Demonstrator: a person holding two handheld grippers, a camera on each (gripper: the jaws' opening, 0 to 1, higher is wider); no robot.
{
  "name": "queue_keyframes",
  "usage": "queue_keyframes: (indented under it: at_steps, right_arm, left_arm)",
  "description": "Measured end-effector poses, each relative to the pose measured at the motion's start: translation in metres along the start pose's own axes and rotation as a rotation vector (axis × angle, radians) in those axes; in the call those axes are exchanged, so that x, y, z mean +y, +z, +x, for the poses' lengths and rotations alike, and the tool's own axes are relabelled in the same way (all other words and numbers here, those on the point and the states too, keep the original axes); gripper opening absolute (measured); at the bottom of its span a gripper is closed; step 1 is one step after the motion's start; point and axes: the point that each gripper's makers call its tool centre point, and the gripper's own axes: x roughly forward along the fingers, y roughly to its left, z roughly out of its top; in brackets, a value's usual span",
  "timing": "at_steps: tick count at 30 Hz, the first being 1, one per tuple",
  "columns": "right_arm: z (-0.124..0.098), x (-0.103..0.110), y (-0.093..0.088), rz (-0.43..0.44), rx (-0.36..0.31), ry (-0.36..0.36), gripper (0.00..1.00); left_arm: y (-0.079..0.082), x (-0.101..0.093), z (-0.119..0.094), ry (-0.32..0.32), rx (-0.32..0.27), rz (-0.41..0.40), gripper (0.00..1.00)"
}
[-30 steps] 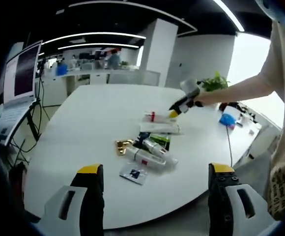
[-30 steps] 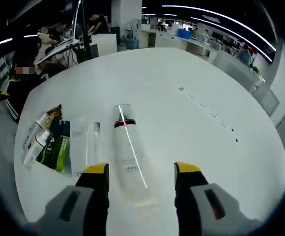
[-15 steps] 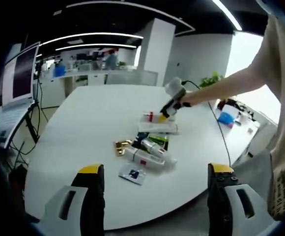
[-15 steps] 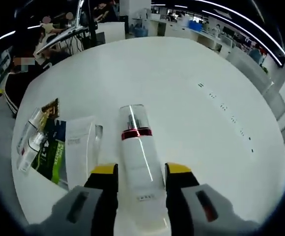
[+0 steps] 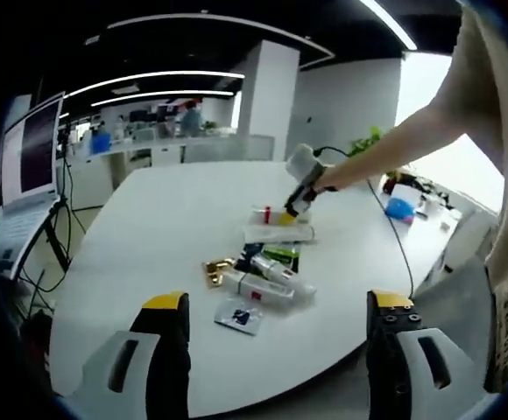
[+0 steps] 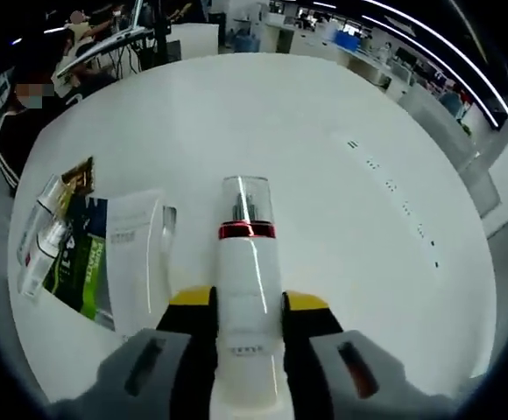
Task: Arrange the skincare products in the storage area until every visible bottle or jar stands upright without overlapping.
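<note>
Skincare bottle (image 6: 248, 280), lying flat at lower centre of the right gripper view, was clamped between the right gripper (image 6: 246, 308) jaws; standing it upright was judged next. Left gripper (image 5: 271, 308) hung open.

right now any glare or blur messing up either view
Right gripper view: a bright glare streak runs along the white bottle between the fingers, edges bowed by fisheye. Left gripper view: window at right is blown out, the products small and soft.
</note>
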Motion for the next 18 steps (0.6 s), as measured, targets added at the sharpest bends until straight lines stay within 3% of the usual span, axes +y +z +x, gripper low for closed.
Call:
queue_keyframes:
  at_steps: [4, 8, 12, 18]
  right_arm:
    - [-0.013, 0.000, -0.004, 0.038, -0.037, -0.026, 0.27]
    - [-0.032, -0.007, 0.004, 0.069, -0.093, -0.072, 0.26]
    - [-0.058, -0.012, 0.014, 0.103, -0.162, -0.110, 0.26]
    - [-0.098, -0.007, 0.014, 0.163, -0.246, -0.154, 0.26]
  left_arm:
    - [0.002, 0.000, -0.001, 0.004, -0.015, 0.010, 0.81]
    - [0.003, -0.002, -0.002, -0.012, -0.028, 0.018, 0.81]
    - [0.007, -0.004, -0.002, -0.021, -0.043, 0.022, 0.81]
    - [0.012, -0.009, -0.003, -0.038, -0.059, 0.028, 0.81]
